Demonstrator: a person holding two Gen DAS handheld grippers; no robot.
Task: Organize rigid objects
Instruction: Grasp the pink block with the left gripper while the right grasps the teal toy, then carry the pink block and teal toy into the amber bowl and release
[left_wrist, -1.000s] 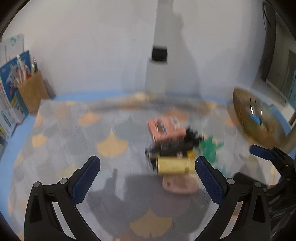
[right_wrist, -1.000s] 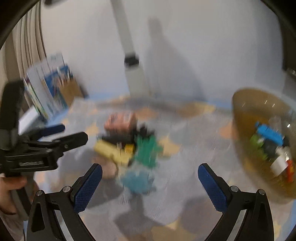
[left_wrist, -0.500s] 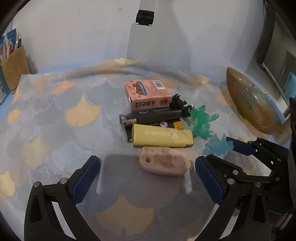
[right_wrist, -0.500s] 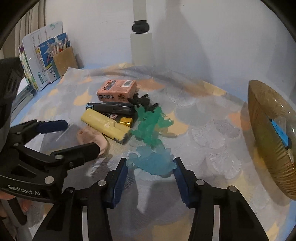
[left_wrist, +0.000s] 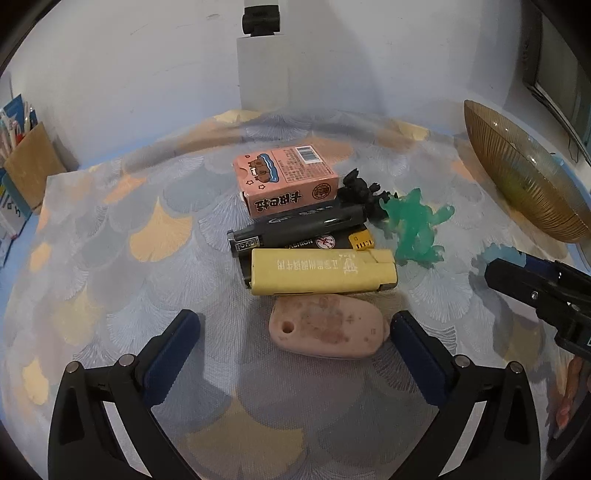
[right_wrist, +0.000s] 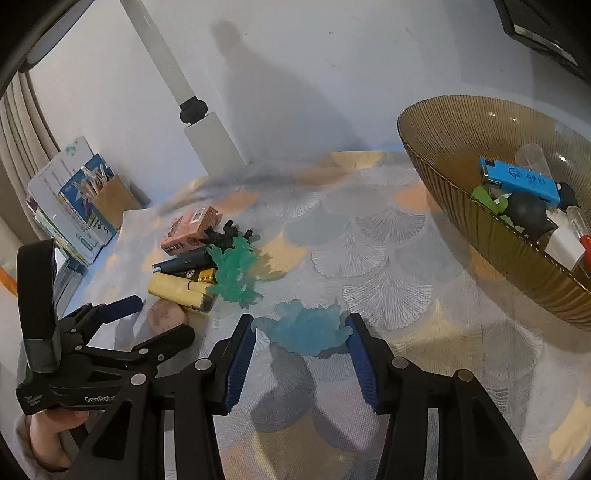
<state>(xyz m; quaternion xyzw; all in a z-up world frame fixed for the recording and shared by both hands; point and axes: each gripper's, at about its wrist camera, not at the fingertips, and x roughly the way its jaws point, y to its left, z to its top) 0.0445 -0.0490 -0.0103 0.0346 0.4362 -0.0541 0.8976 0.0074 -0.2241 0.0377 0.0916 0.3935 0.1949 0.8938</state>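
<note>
right claw (right_wrist: 301, 334) clamps blue figure (right_wrist: 303, 328) | left claw (left_wrist: 295, 343) spread, empty | bowl (right_wrist: 436, 173): blue lighter (right_wrist: 517, 179), black ball (right_wrist: 526, 212)

On the table (left_wrist: 110, 258) we find a tight cluster: the small carton (left_wrist: 286, 179) lies farthest back, the dark lighter (left_wrist: 299, 229) just before it, the long lighter (left_wrist: 321, 271) nearer still, and the flat stone-like piece (left_wrist: 327, 328) nearest our left claw (left_wrist: 295, 343). Right of the cluster lies a toy figure (right_wrist: 234, 275). Another figure (right_wrist: 303, 326) sits between the pads of our right claw (right_wrist: 301, 354). The bowl (right_wrist: 461, 206) stands far right, with small things in it.
</note>
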